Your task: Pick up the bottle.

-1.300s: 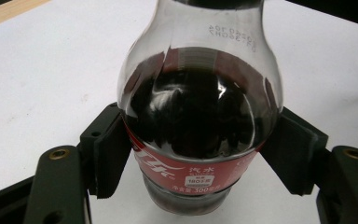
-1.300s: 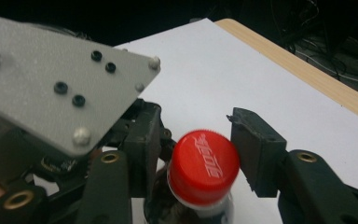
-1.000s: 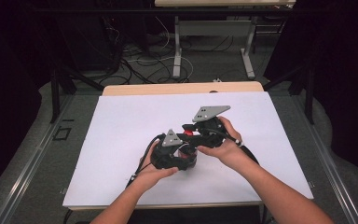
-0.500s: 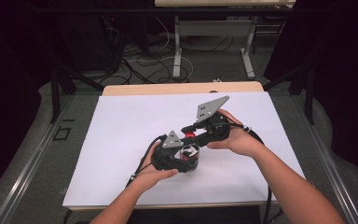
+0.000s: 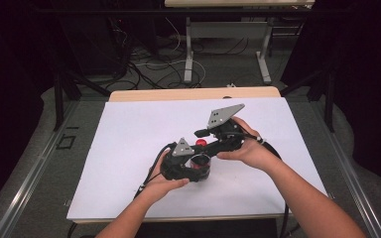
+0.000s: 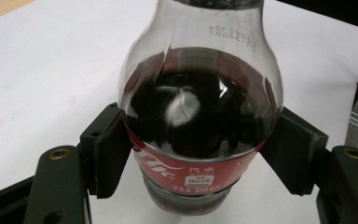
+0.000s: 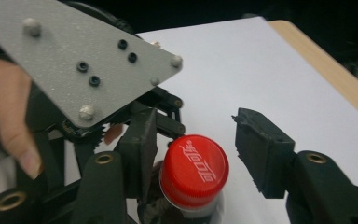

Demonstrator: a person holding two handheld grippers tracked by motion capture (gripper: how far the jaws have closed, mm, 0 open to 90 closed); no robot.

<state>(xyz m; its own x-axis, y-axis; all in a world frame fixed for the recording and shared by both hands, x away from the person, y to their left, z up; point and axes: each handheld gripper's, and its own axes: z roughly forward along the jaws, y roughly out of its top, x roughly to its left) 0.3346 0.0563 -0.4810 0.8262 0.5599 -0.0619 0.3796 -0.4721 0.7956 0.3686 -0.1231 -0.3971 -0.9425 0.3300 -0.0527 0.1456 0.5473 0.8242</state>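
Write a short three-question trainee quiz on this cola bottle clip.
1. True or false: the left gripper is shut on the bottle.
2. What colour is the cap?
3. The right gripper and the cap: A pressing on it, B open around it, C far off it.

Key: 1 true, its fingers press the bottle's sides. 2 red. 3 B, the fingers have just been opening, with the cap between them and a gap on one side.

Glossy clear plastic bottle (image 6: 200, 107), smooth red cap (image 7: 194, 170), matt black claw pads (image 6: 294, 151) (speckled grey plate (image 7: 70, 56)), white paper-like table cover (image 5: 129, 134)
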